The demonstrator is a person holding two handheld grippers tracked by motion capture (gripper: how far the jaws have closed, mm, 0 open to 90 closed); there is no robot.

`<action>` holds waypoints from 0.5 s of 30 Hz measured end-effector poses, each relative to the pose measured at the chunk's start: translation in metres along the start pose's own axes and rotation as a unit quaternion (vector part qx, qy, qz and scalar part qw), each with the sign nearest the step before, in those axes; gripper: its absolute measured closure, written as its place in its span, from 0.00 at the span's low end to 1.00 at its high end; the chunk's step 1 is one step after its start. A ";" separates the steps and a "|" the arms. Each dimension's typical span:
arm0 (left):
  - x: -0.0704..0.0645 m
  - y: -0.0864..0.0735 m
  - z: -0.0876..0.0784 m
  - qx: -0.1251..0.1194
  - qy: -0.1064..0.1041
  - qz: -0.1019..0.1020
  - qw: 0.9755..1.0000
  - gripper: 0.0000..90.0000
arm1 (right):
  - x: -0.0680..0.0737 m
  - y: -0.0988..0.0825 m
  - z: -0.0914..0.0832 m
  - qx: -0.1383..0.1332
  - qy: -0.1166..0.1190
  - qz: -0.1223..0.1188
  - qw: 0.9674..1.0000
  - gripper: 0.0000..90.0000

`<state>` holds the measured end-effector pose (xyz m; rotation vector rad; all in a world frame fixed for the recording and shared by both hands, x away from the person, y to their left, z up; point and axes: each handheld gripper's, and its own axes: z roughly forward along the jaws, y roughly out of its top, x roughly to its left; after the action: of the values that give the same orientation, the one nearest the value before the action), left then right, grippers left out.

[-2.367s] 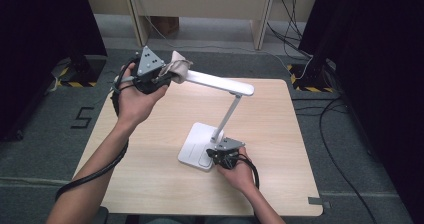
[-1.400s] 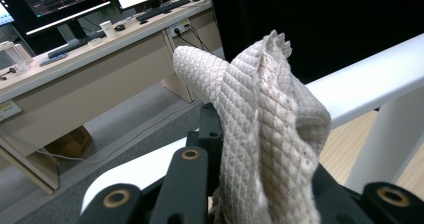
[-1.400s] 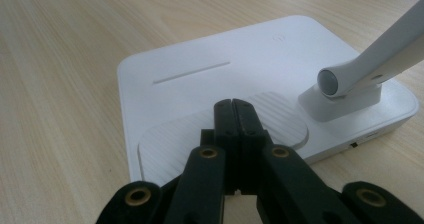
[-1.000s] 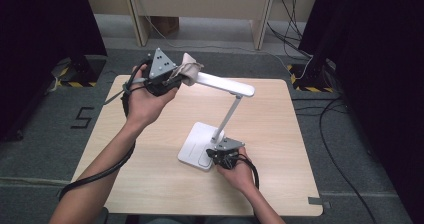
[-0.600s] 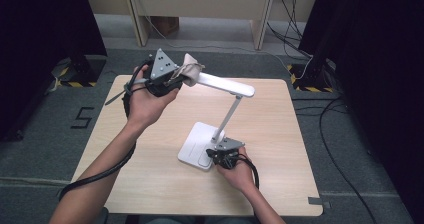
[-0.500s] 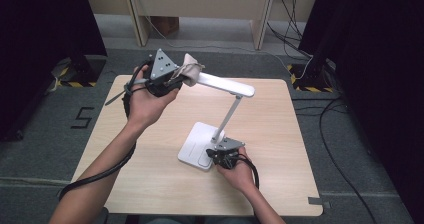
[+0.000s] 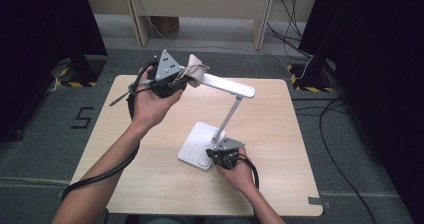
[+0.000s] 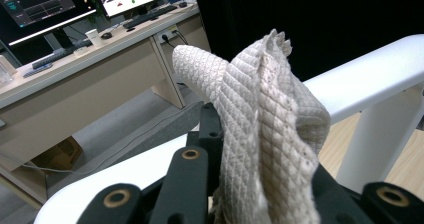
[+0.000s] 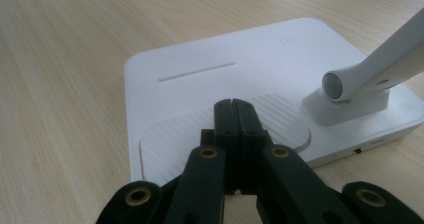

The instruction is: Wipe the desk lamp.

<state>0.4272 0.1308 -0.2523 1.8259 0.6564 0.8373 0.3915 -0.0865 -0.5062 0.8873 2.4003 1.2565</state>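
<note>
We held the left gripper (image 7: 176,79) raised over the far left of the table (image 7: 150,184), clenched on a beige cloth (image 8: 265,129) that lay against the white lamp's (image 7: 220,84) head, while our right gripper (image 9: 234,109), jaws pressed together and empty, rested on the lamp's base (image 9: 200,74) near the table's middle.

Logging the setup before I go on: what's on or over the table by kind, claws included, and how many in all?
White desk lamp with flat square base: 1
Beige quilted cloth, held in the left claw: 1
Black two-jaw claws, counting the right claw shut on the lamp base: 2
Total: 4
</note>
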 end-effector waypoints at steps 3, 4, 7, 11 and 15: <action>-0.001 0.000 0.001 0.000 -0.001 -0.001 1.000 0.89 | 0.000 0.000 0.000 0.000 0.000 0.000 1.000 1.00; -0.002 0.001 0.001 -0.001 -0.001 0.000 1.000 0.90 | 0.000 0.000 0.000 0.000 0.000 0.000 1.000 1.00; -0.003 0.001 0.001 -0.001 -0.003 0.002 1.000 0.89 | 0.000 0.000 0.000 0.000 0.000 0.000 1.000 1.00; -0.006 0.003 0.003 -0.001 -0.006 0.004 1.000 0.89 | 0.000 0.000 0.000 0.000 0.000 0.000 1.000 1.00; -0.009 0.004 0.004 -0.002 -0.009 0.006 1.000 0.89 | 0.000 0.000 0.000 0.000 0.000 0.000 1.000 1.00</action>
<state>0.4251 0.1208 -0.2523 1.8340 0.6321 0.8287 0.3915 -0.0864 -0.5063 0.8863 2.4002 1.2575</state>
